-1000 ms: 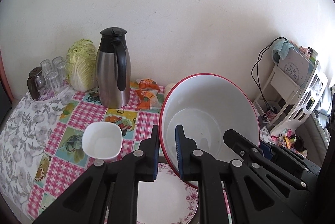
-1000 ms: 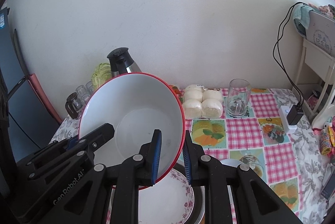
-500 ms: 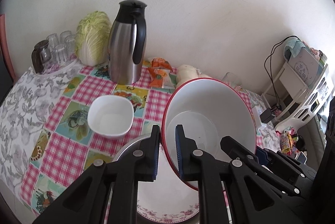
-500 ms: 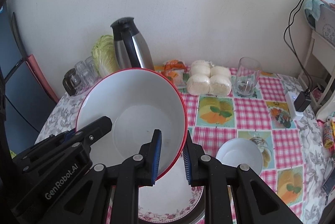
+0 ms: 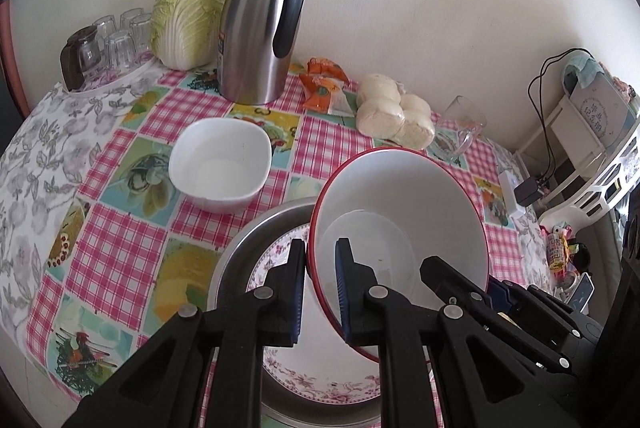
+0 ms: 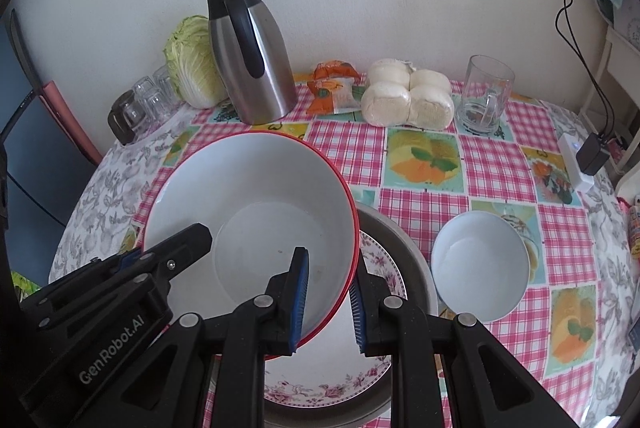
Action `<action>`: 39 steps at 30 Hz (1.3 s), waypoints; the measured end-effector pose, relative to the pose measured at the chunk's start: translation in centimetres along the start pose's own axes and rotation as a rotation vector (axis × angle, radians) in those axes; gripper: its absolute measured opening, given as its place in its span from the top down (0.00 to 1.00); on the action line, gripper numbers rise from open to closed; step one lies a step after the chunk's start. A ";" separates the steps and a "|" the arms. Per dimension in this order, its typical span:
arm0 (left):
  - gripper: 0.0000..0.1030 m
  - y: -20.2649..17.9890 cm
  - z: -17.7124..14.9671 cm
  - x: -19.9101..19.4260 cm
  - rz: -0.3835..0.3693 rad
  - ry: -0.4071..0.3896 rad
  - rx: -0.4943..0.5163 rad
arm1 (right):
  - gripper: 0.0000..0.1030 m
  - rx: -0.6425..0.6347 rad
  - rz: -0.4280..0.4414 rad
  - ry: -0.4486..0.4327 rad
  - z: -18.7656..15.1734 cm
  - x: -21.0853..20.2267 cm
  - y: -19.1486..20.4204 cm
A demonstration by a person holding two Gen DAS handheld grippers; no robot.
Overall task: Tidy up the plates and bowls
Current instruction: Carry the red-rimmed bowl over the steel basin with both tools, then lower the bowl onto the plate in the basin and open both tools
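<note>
A large white bowl (image 5: 404, 224) with a red rim is held tilted above a flowered plate (image 6: 340, 376), which lies inside a metal basin (image 6: 416, 260) on a checked tablecloth (image 6: 500, 164). The left gripper (image 5: 320, 284) pinches the bowl's left rim between its fingers; the right gripper (image 6: 328, 300) pinches the opposite rim. Whether the bowl touches the plate is unclear. A small square bowl (image 5: 220, 164) sits just beside the basin, and a steel jug (image 5: 260, 28) stands near the wall.

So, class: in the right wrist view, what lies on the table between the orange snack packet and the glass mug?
A clear bag of white steamed buns lies between the orange snack packet and the glass mug, along the wall; the right wrist view shows it best.
</note>
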State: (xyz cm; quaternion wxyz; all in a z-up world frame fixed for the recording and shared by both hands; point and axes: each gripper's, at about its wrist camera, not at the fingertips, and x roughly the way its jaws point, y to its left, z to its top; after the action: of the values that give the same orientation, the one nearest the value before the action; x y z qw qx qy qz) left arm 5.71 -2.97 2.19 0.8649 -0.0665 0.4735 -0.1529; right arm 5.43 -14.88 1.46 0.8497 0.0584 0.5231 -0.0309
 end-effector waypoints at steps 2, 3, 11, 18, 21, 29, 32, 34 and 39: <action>0.87 0.0 -0.2 0.4 0.001 0.014 0.001 | 0.79 0.005 -0.001 0.016 -0.2 0.4 -0.2; 0.87 -0.1 -0.3 0.6 0.003 0.020 0.003 | 0.79 0.008 -0.002 0.024 -0.4 0.6 -0.3; 0.87 -0.2 -0.6 2.5 0.009 0.082 0.010 | 0.79 0.027 -0.006 0.076 -0.9 1.8 -1.2; 0.87 -0.1 -0.9 4.0 0.018 0.133 0.008 | 0.79 0.032 -0.006 0.132 -1.4 3.4 -1.6; 0.87 -0.1 -1.0 4.5 0.024 0.149 0.011 | 0.79 0.036 -0.006 0.156 -1.7 4.1 -1.8; 0.86 -0.1 -1.2 5.5 0.032 0.187 0.024 | 0.78 0.034 -0.008 0.190 -2.1 5.0 -1.9; 0.86 -0.1 -1.3 5.8 0.036 0.198 0.028 | 0.78 0.037 -0.004 0.203 -2.2 5.3 -2.0; 0.86 0.0 -1.3 6.1 0.039 0.210 0.024 | 0.78 0.037 -0.003 0.210 -2.2 5.5 -2.0; 0.83 0.1 -1.5 6.7 0.048 0.234 0.025 | 0.77 0.031 -0.004 0.223 -2.4 5.9 -1.9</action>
State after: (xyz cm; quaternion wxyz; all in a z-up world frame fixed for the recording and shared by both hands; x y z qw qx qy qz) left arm 7.86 -5.06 -3.96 0.8078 -0.0260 0.5708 -0.1446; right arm 5.77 -16.41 -5.00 0.7851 0.0736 0.6140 -0.0340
